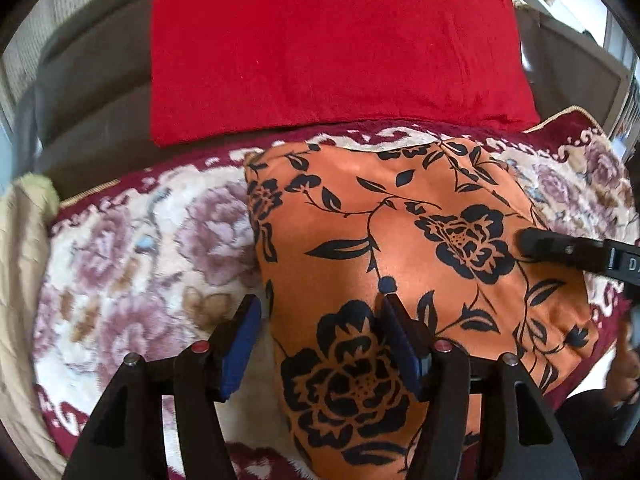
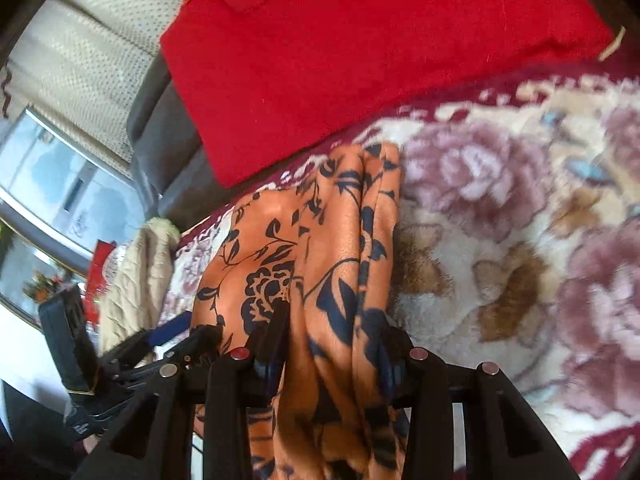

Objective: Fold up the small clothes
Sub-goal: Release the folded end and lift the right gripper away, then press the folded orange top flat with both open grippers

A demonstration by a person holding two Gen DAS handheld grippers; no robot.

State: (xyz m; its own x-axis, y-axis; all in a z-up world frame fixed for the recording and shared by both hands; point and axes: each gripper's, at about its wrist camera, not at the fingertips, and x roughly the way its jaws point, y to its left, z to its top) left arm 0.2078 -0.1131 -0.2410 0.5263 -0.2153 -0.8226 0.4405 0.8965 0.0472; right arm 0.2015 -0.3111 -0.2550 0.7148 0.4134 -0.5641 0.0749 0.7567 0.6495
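An orange garment with black flowers [image 1: 384, 248] lies folded on a floral plush blanket [image 1: 152, 248]. My left gripper [image 1: 320, 316] is open over the garment's left edge, one blue-padded finger [image 1: 244, 344] over the blanket, the other on the cloth. My right gripper shows in the left wrist view [image 1: 560, 248], resting on the garment's right side. In the right wrist view the right gripper [image 2: 332, 332] has bunched folds of the garment [image 2: 328, 240] between its fingers; its jaws stand wide, so I cannot tell if it grips.
A red cushion [image 1: 332, 52] stands behind the garment against a grey sofa back [image 1: 92, 92]. A beige quilted cloth [image 1: 20, 280] lies at the blanket's left edge. A window [image 2: 60, 184] shows in the right wrist view.
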